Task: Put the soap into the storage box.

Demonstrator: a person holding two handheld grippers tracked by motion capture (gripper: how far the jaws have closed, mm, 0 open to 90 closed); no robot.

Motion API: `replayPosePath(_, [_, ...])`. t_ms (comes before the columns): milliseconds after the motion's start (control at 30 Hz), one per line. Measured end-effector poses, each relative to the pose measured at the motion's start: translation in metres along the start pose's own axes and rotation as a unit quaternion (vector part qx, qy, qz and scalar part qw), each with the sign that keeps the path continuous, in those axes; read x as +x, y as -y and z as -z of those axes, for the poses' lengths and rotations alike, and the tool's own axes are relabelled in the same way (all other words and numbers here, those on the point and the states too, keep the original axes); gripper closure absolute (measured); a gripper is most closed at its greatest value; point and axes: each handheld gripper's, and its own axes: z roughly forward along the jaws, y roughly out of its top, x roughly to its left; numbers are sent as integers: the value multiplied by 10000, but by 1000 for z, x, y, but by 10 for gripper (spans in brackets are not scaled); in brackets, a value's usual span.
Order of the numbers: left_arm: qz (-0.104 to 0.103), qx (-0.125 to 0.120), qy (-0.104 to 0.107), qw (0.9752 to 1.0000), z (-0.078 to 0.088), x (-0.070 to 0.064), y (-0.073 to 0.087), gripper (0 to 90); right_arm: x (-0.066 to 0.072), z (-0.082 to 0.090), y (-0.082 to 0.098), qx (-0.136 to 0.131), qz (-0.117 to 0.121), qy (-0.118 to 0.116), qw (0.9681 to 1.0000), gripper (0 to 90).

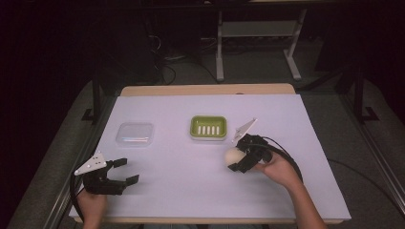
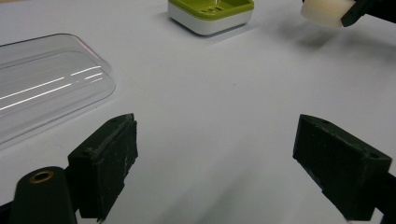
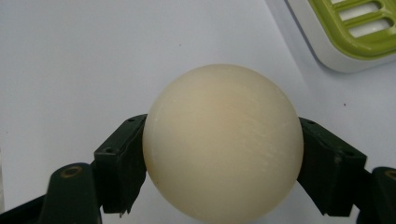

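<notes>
A dim room, and a table under a white sheet [image 1: 286, 191]. Near its right side a cream soap bar [image 1: 232, 156] is pinched between the jaws of the right gripper [image 1: 237, 161], lifted just short of the green soap dish [image 1: 208, 128]. I'd judge it mid-carry; next comes lowering it squarely onto the slats. The left gripper [image 1: 126, 171] rests spread near the clear lid [image 1: 135, 134]

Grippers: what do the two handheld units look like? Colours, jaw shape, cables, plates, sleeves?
Both are black. The left gripper and the right gripper each carry a pale grey three-cornered plate on top. The jaws are blocky, dark, flat-faced pads on black arms with a brass-coloured pivot fitting. A black cable trails from each. The forearms show no sleeves.
</notes>
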Motion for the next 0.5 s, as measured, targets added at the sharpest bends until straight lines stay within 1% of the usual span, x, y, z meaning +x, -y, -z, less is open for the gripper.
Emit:
replayPosePath(33, [-2, 6, -1, 10000, 0, 0, 0, 133, -2, 0, -2, -83, 0, -10, 10000, 233])
replayPosePath(100, [6, 16, -1, 10000, 0, 0, 0, 132, -4, 1, -3, -105, -20, -42, 9999, 232])
replayPosePath(333, [7, 16, -5, 10000, 0, 0, 0, 133, -8, 2, -12, -27, 41, -26, 10000, 232])
replayPosePath(500, [1, -2, -11, 10000, 1, 0, 0, 133, -13, 1, -20, 34, 98, -24, 9999, 232])
